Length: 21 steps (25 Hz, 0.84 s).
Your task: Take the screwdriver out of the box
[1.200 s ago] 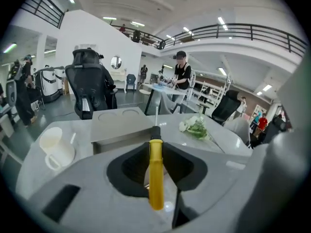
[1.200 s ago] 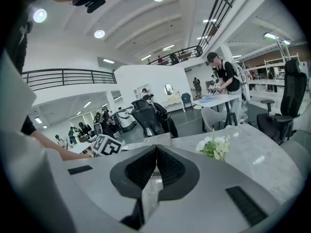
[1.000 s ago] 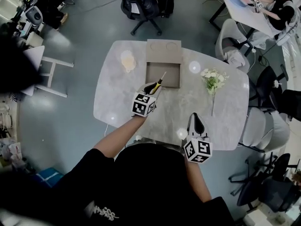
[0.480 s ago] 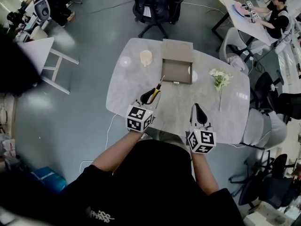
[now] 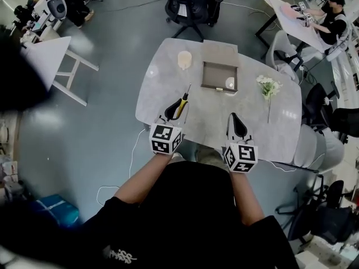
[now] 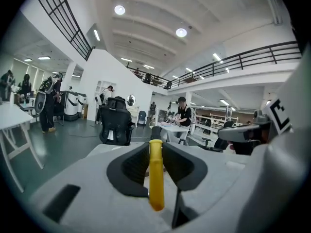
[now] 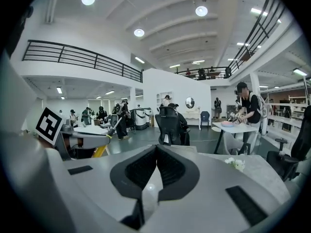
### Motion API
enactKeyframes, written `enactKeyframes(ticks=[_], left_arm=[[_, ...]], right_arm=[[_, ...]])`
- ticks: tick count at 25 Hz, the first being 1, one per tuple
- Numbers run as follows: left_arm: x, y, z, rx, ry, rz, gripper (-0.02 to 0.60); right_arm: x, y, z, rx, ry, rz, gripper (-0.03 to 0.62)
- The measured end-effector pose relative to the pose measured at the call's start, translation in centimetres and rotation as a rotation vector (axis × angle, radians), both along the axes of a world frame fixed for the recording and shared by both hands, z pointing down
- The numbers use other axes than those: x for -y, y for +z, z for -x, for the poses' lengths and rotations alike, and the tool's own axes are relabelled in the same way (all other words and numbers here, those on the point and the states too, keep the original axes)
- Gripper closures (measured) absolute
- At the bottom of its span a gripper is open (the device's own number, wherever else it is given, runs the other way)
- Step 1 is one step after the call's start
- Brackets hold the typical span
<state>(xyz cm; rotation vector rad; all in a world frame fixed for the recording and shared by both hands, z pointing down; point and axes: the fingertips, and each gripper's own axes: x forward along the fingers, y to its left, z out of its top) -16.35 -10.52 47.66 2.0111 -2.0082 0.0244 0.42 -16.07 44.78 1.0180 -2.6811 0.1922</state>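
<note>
My left gripper (image 5: 178,103) is shut on the yellow handle of the screwdriver (image 5: 182,104). It holds the tool above the near part of the grey table (image 5: 162,83), with the dark shaft pointing away towards the box. In the left gripper view the yellow handle (image 6: 155,174) runs between the two black pads (image 6: 133,166). The brown box (image 5: 206,76) lies open at the table's far side, its lid (image 5: 220,52) folded back. My right gripper (image 5: 236,121) hangs to the right of the left one, shut and with nothing in it. Its pads meet at the tip in the right gripper view (image 7: 155,149).
A white flower sprig (image 5: 268,86) lies on the table's right part, and a cream round object (image 5: 184,59) stands left of the box. A black office chair (image 5: 193,7) is beyond the table; grey chairs (image 5: 311,150) stand at its right. People work at other tables in the distance.
Both grippers have drawn back from the box towards my body and risen. The left one has carried the screwdriver with it, still gripped.
</note>
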Motion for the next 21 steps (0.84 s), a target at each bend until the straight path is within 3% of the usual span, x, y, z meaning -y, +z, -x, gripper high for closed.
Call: enactKeyframes(ticks=[12, 21], left_arm=[[-1.0, 0.3, 0.2, 0.009, 0.011, 0.01, 0.488], [1.4, 0.1, 0.6, 0.007, 0.016, 0.012, 0.488]], right_arm=[[-0.6, 0.2, 0.4, -0.024, 0.008, -0.021, 0.582], [1.5, 0.6, 1.3, -0.028, 0.005, -0.008, 0.582]])
